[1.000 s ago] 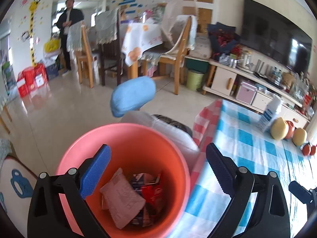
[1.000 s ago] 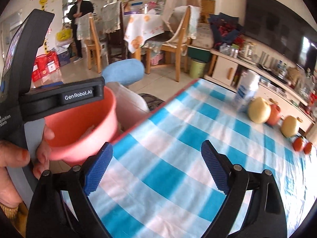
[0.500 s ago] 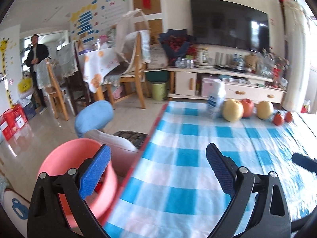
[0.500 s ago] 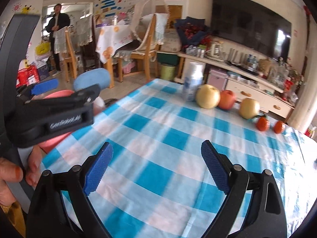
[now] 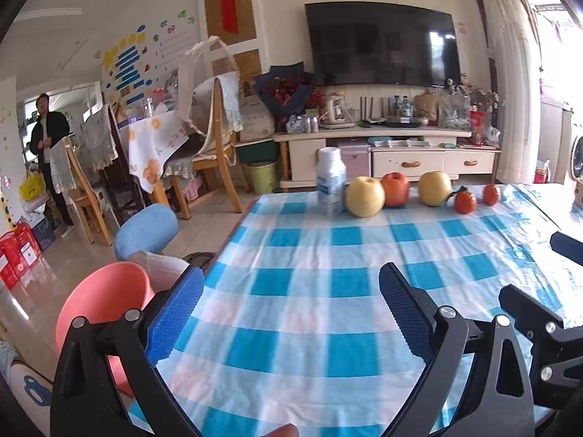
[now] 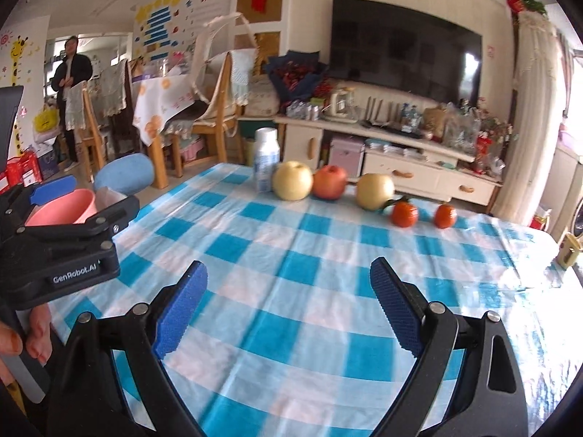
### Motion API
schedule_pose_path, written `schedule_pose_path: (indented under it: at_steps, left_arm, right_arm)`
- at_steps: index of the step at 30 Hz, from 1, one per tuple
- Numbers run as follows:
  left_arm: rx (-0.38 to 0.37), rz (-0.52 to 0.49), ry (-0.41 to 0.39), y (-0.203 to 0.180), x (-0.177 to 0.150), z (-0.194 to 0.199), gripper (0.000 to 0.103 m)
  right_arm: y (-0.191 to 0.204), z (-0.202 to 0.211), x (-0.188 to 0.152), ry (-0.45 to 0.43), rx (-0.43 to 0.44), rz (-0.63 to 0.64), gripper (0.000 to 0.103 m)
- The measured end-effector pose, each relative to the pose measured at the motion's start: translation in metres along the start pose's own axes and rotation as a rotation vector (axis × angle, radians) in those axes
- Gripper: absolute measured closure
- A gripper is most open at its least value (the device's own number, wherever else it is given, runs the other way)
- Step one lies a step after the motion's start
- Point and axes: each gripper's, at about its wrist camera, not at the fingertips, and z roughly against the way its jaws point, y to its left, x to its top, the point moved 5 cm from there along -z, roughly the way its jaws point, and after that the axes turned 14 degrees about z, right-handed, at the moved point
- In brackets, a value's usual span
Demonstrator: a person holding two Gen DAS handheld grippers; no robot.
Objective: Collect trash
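Swung off pink bin (image 5: pixel 102 295), now lower left, left hand-held gripper (image 5: pixel 291 309) wide open, empty

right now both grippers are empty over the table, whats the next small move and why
Probably reach the right gripper forward toward the bottle at the far edge. Both it and the left gripper are open and hold nothing, the cloth in front shows no litter, and the rest of that row is whole fruit. The pink bin waits on the left.

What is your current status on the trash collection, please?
Left gripper and right gripper jaws open, empty. Pink bin beside checked table. No trash visible; bottle and fruit far.
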Motion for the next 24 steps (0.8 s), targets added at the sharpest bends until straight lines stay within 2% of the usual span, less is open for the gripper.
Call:
schedule_pose_path:
  at_steps: [7,14,24]
  left_arm:
    - [-0.036,0.010,0.009,-0.033,-0.003,0.019,0.007]
    - [-0.036,-0.006,-0.003,-0.060,-0.005,0.033,0.007]
    - [-0.035,-0.050,-0.020,-0.082,-0.004,0.040,0.007]
  right_arm:
    - [-0.043,0.027,-0.013,-0.042,-0.076,-0.037,0.011]
    - [-0.077,0.047,-0.021,-0.076,-0.134,-0.064,0.011]
    - [-0.096,0.061,-0.022,-0.109,-0.169,-0.087,0.011]
